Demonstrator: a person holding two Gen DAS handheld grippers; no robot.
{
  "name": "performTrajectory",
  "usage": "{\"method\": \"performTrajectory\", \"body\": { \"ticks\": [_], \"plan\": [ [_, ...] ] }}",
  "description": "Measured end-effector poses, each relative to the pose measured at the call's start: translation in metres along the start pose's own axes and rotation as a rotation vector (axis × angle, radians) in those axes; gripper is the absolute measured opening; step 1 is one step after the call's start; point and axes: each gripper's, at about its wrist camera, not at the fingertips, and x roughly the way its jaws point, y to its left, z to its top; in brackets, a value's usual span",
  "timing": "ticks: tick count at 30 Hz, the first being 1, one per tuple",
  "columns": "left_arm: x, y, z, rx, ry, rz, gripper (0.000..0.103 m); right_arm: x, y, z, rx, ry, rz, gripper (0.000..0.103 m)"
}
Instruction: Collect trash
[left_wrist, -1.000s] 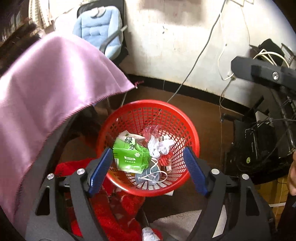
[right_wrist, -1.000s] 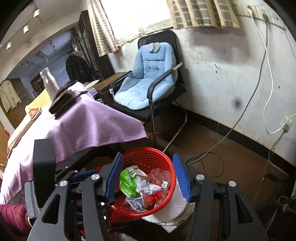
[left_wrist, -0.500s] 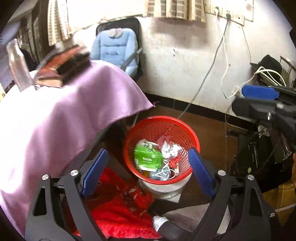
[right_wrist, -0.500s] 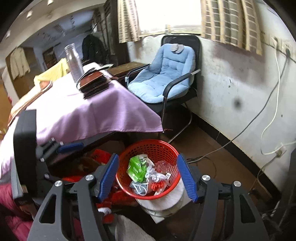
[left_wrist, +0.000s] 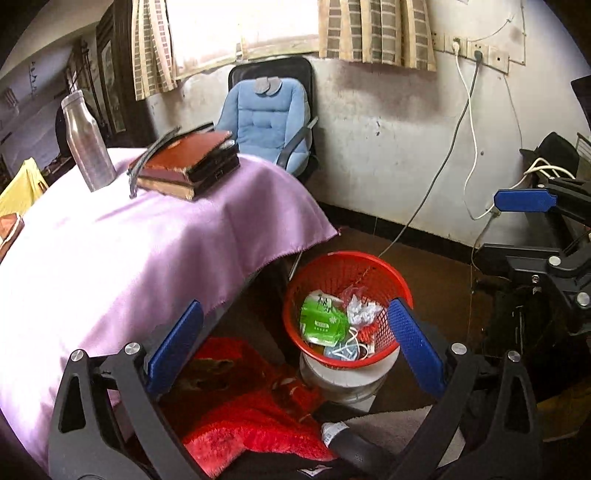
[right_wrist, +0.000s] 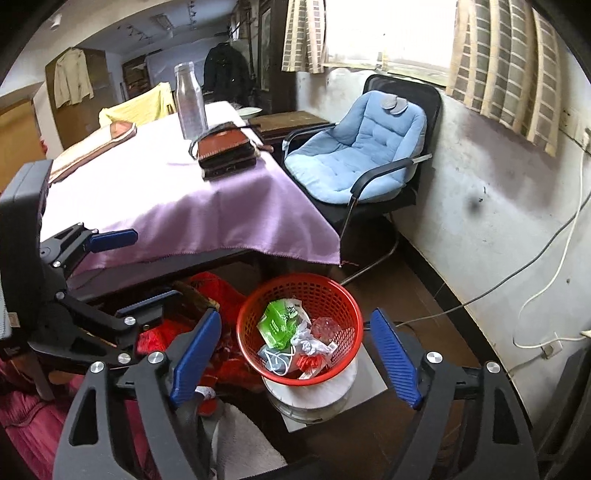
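- Seen from the left wrist:
  - Judging from the heap of trash already lying in the red basket, the drop appears done, and the step in hand is read as pulling clear to look for more litter.
  - The left gripper is spread wide with nothing between its blue pads; its jaws have just been opening.
  - A clean exit is best made upward and away from the basket rim, so that the hanging edge of the purple tablecloth is not snagged.
  - Against the earlier picture, the basket is seen smaller and lower, and the books and the steel bottle on the table have come into sight, where only cloth was shown.
- Seen from the right wrist:
  - The right gripper is likewise held wide and empty above the basket, which rests on a white drum beside the table; its jaws have just been opening.
  - The left gripper is visible at the left, so the two should be kept well apart while withdrawing.
  - Compared with the earlier picture, more of the tabletop and the blue chair is shown, and the basket sits further from the pads.
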Motion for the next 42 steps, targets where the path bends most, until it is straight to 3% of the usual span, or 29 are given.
{"method": "performTrajectory", "body": {
  "ticks": [9,15,25,42],
  "plan": [
    [0.047,-0.009,-0.017,0.010,0.133,0.009,0.096,0.044,-0.010,-0.016,0.014,0.112,0.031,0.082],
    [0.064,-0.014,-0.029,0.046,0.176,0.014,0.096,0.065,-0.016,-0.022,0.024,0.177,0.041,0.082],
    [0.061,-0.015,-0.025,0.051,0.157,0.028,0.096,0.076,-0.024,-0.024,0.062,0.206,0.055,0.083],
    [0.050,-0.013,-0.021,0.046,0.132,0.037,0.096,0.071,-0.011,-0.023,0.008,0.193,0.061,0.084]
  ]
}}
